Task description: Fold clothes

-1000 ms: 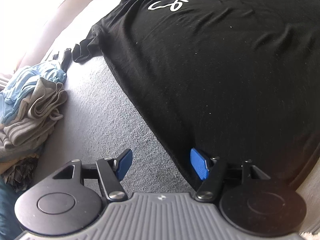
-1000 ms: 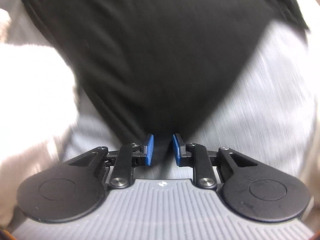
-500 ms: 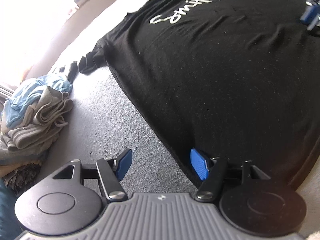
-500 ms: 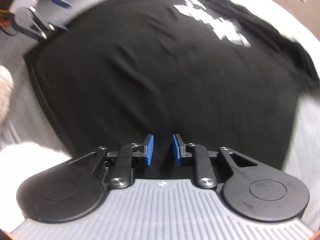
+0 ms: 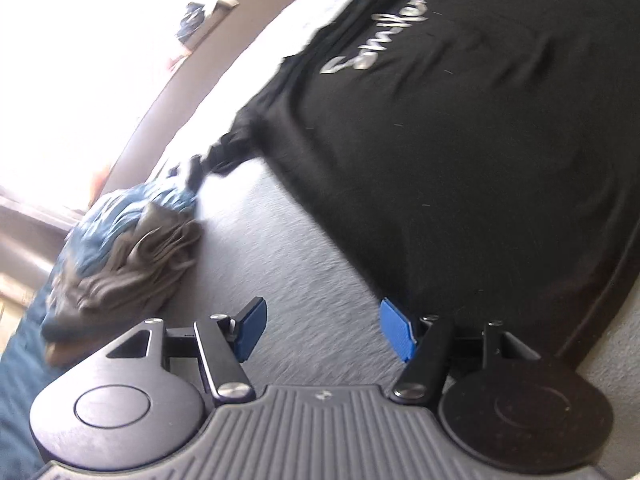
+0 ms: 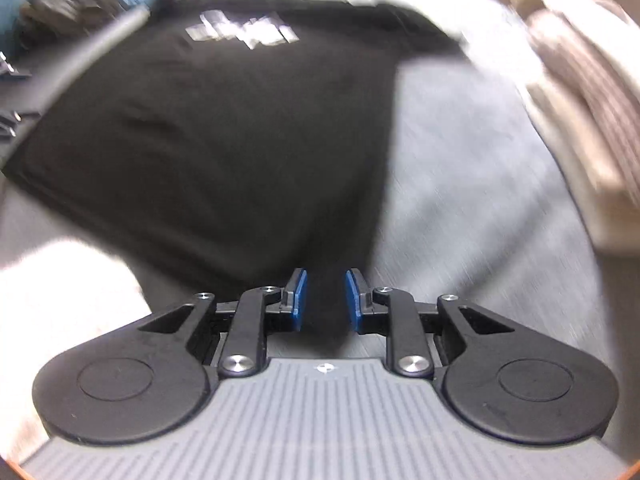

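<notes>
A black T-shirt (image 5: pixel 480 152) with white script on its chest lies flat on a grey fabric surface (image 5: pixel 288 264). My left gripper (image 5: pixel 324 332) hovers open over the grey surface at the shirt's lower left edge; its right pad (image 5: pixel 396 334) sits beside the hem and nothing is between the pads. In the blurred right wrist view, the shirt (image 6: pixel 224 140) spreads ahead. My right gripper (image 6: pixel 326 300) stands above its near right corner, narrowly open. Dark cloth shows in the gap, and the pads do not press on it.
A heap of blue and grey clothes (image 5: pixel 132 248) lies left of the shirt, under a bright window. A pale folded stack (image 6: pixel 580 100) sits at the right. Something white and fluffy (image 6: pixel 60 300) is at the lower left. Bare grey surface (image 6: pixel 460 200) lies right of the shirt.
Both views have swung. The left view has tipped up, so the shirt's script and the window show more. The right view has moved to the shirt's right corner. Neither gripper's jaws have changed.
</notes>
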